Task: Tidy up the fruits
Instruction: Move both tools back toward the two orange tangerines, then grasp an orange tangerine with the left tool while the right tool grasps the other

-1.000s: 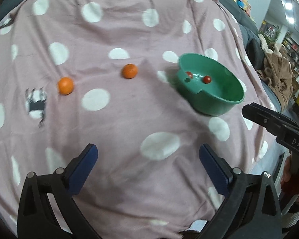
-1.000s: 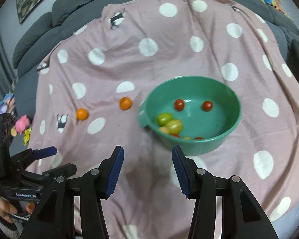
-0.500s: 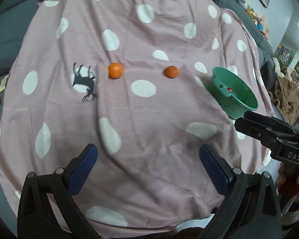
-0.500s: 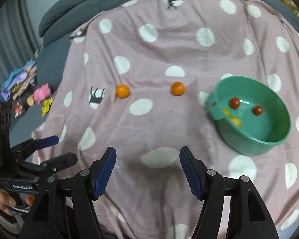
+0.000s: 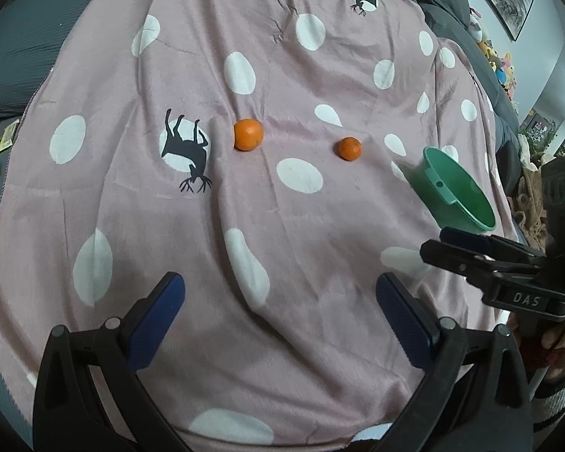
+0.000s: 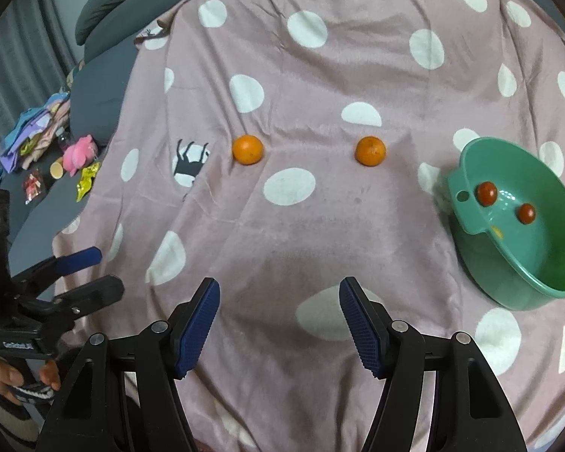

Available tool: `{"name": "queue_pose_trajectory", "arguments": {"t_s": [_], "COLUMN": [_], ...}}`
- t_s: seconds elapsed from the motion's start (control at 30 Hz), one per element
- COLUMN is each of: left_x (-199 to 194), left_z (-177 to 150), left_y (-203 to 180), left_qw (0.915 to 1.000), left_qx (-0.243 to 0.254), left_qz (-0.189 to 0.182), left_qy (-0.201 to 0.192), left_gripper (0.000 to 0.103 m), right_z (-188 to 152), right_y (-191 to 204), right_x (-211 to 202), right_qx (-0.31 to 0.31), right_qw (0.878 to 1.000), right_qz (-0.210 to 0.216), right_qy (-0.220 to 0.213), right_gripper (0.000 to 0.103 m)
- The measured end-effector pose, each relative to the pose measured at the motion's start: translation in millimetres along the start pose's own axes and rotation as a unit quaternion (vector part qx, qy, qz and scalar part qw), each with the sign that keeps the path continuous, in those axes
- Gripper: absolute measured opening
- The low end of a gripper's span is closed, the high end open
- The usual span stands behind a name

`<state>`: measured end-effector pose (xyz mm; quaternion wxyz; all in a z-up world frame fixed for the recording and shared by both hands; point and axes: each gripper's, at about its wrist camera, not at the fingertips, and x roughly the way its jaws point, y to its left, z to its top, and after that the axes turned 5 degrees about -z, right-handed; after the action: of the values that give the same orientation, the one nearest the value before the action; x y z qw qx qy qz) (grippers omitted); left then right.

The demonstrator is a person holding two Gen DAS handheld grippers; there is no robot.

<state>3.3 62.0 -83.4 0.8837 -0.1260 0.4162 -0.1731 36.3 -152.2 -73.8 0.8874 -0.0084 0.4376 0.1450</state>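
Note:
Two small oranges lie on the pink polka-dot blanket: the left orange [image 5: 248, 134] [image 6: 248, 149] beside a black deer print, the right orange [image 5: 348, 148] [image 6: 370, 150] nearer the green bowl [image 5: 471, 207] [image 6: 538, 286]. The bowl holds two red cherry tomatoes [image 6: 486, 193] [image 6: 526, 213]; a yellow bit shows below its rim. My left gripper [image 5: 278, 316] is open and empty, well short of the oranges. My right gripper [image 6: 278, 316] is open and empty, also near the front of the blanket.
The blanket [image 6: 320, 56] covers a grey sofa [image 6: 105, 49]. Toys and wrappers [image 6: 75, 158] lie off its left edge. The right gripper shows at the right of the left wrist view [image 5: 482, 260]; the left gripper shows at the left of the right wrist view [image 6: 75, 275].
Both views have swung left: the bowl has slid to the right edge and the two oranges now sit near the middle. Both grippers stay open and empty.

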Motion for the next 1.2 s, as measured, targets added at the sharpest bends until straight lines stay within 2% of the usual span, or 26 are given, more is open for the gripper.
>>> {"name": "queue_pose_trajectory", "arguments": {"t_s": [0.3,0.57,0.7,1.03,1.2], "left_x": [38.7,91.4,112.6,153.0,165.3], "left_z": [45.9,97.5,115.9,132.8,137.4], "left_y": [1.6,6.0,12.4,28.8,37.4], "left_qw": [0.9995,0.9990,0.9992,0.9990,0.9986], "left_qx": [0.027,0.044,0.040,0.027,0.025], "left_qz": [-0.003,0.005,-0.004,-0.002,0.019], "left_qy": [-0.013,-0.007,0.001,0.034,0.044], "left_gripper": [0.096,0.078,0.076,0.073,0.073], "right_z": [26.3,75.1,90.1,113.2,116.7], "right_y": [-20.5,-41.0,-50.4,-63.9,-71.9], "right_x": [29.6,76.1,99.0,140.8,152.3], "right_qx": [0.021,0.033,0.037,0.034,0.032], "right_qw": [1.000,0.998,0.997,0.996,0.996], "right_qz": [-0.012,-0.051,-0.065,-0.083,-0.086], "right_qy": [-0.001,-0.009,-0.001,0.016,0.017], "right_gripper": [0.067,0.067,0.067,0.066,0.066]}}
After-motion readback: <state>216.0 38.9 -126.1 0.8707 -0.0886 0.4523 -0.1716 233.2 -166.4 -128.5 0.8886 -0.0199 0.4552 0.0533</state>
